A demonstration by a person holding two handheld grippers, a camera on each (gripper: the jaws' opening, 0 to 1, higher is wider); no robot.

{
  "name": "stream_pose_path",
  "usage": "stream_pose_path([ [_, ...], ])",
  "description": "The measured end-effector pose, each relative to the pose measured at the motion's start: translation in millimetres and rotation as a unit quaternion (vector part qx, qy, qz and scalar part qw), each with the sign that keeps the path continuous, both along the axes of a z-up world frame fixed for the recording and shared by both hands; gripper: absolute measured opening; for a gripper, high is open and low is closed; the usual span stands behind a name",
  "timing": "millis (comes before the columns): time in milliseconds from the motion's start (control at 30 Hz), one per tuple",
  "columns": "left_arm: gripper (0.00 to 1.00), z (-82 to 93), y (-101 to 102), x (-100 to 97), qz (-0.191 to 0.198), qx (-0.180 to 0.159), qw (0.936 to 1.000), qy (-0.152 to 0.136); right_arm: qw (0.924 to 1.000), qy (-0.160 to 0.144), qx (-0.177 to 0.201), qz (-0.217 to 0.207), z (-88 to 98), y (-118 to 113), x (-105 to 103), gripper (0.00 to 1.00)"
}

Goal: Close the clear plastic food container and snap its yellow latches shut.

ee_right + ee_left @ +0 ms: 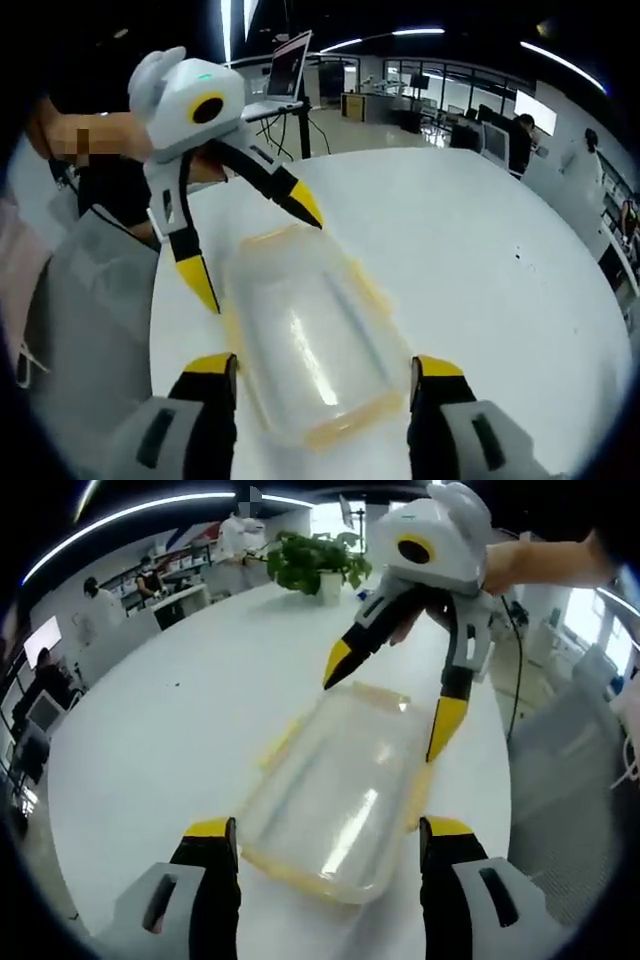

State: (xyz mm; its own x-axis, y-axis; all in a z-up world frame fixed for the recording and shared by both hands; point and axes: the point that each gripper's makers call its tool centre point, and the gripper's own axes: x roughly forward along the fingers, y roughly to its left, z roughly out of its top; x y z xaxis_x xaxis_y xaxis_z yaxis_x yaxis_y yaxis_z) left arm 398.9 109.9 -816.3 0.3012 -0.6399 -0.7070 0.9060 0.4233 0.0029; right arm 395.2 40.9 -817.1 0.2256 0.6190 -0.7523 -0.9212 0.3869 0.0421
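Note:
A clear plastic container [340, 780] lies on the white table with its lid resting on top and yellow latches [281, 744] along its rim. In the left gripper view my left gripper [328, 832] is open, its jaws on either side of the container's near end. Over the far end the right gripper [392, 700] hangs open, a hand holding it. In the right gripper view the container [310, 340] lies between the open jaws of my right gripper [323, 365]. The left gripper [255, 250] stands open over the opposite end. Whether any jaw touches the container is unclear.
The round white table [170, 710] has bare room left of the container. A potted plant [318, 565] stands at its far side. A grey chair [90, 300] sits by the table edge. A laptop [285, 70] stands on a stand behind. People are at desks in the background.

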Motion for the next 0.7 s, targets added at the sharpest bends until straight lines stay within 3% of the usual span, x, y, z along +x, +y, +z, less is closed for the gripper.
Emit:
stream_pose_path([
  [333, 0.71, -1.1, -1.1, 15.5, -0.001, 0.002, 1.0000, -0.006, 0.9999, -0.001, 0.004, 0.013, 0.1, 2.1, 16.0, 0.68],
  [467, 0.71, -5.5, -1.5, 26.6, -0.009, 0.031, 0.9990, -0.029, 0.9998, 0.003, -0.006, 0.016, 0.5, 2.8, 28.1, 0.68],
  [700, 0.71, -4.1, -3.6, 46.5, -0.007, 0.024, 0.9994, -0.025, 0.9991, 0.007, -0.014, 0.040, 0.5, 3.5, 44.7, 0.67],
])
